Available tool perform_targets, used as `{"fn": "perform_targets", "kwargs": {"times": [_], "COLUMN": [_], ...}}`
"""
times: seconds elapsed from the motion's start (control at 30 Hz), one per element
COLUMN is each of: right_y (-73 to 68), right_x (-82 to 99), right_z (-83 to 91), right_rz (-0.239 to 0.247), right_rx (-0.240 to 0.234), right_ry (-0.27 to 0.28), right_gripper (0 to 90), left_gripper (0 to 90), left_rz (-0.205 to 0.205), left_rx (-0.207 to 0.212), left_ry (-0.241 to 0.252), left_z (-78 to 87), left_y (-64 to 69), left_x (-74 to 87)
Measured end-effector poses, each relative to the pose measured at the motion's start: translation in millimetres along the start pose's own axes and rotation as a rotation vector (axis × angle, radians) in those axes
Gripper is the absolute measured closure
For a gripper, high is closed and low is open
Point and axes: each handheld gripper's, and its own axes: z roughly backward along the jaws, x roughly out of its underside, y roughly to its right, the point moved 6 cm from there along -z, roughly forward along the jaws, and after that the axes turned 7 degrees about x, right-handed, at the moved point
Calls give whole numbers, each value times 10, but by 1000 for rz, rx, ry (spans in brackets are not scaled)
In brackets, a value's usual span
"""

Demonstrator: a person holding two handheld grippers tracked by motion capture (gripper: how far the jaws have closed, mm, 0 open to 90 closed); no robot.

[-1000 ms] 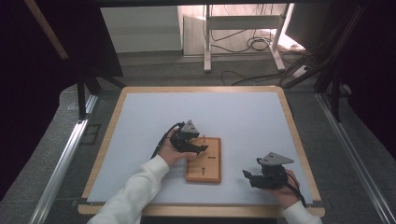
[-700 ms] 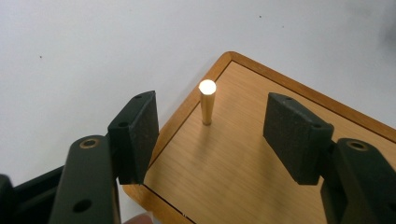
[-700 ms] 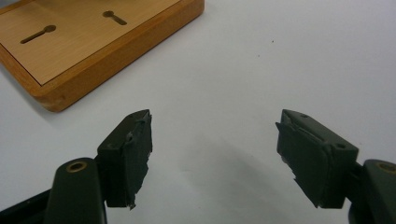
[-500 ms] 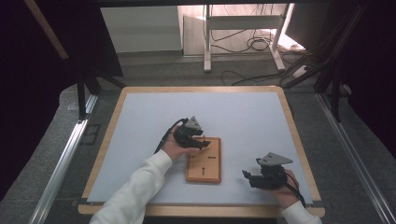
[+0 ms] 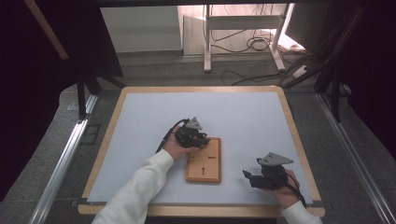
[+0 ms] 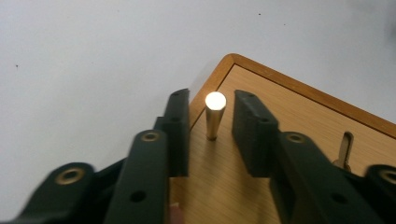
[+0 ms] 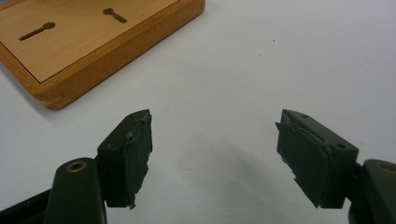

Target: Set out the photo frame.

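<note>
A small wooden board (image 5: 204, 163) with keyhole slots lies on the white mat. A short brass pin (image 6: 215, 116) stands upright in the board (image 6: 303, 116) near one corner. My left gripper (image 5: 198, 138) hovers at the board's far left corner. It (image 6: 212, 97) is open, its jaws on either side of the pin with a gap on each. My right gripper (image 5: 250, 177) rests low over the mat to the right of the board, open (image 7: 212, 126) with nothing between its jaws. The board's corner (image 7: 84, 32) with two slots lies ahead of it to the left.
The white mat (image 5: 243, 116) covers a table with a raised wooden rim (image 5: 299, 140). Bare mat surrounds the board on all sides. Beyond the table stand a metal frame (image 5: 243, 32) and loose cables on the floor.
My left gripper has shifted slightly away from the person, onto the board's far left corner. The right gripper has stayed where it was.
</note>
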Motion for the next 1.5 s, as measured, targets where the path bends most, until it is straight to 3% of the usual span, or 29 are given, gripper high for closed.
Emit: {"fn": "perform_targets", "kwargs": {"times": [0.2, 0.57, 0.7, 0.83, 1.0, 1.17, 1.5], "right_y": [-20, -74, -124, -193, -323, -438, -671], "right_x": [1, -24, -49, -77, -135, -165, -221], "right_z": [-11, 3, 16, 30, 55, 54, -15], "right_rz": [1, 21, 57, 99, 83, 110, 200], "right_rx": [-4, -20, -20, -25, -80, -94, -73], "right_ry": [-5, 22, 35, 53, 72, 75, 72], "right_gripper": [264, 259, 251, 247, 234, 214, 158], "left_gripper": [832, 843, 842, 839, 832, 832, 832], "left_rz": [11, 62, 78, 96, 119, 125, 152], "left_rx": [-13, 30, 40, 52, 67, 76, 113], "left_ry": [10, -5, -15, -14, -18, -30, -54], "left_z": [-9, 5, 8, 9, 11, 13, 13], "left_y": [1, -29, -38, -48, -55, -69, -112], "left_x": [-12, -6, -11, -14, -18, -26, -55]}}
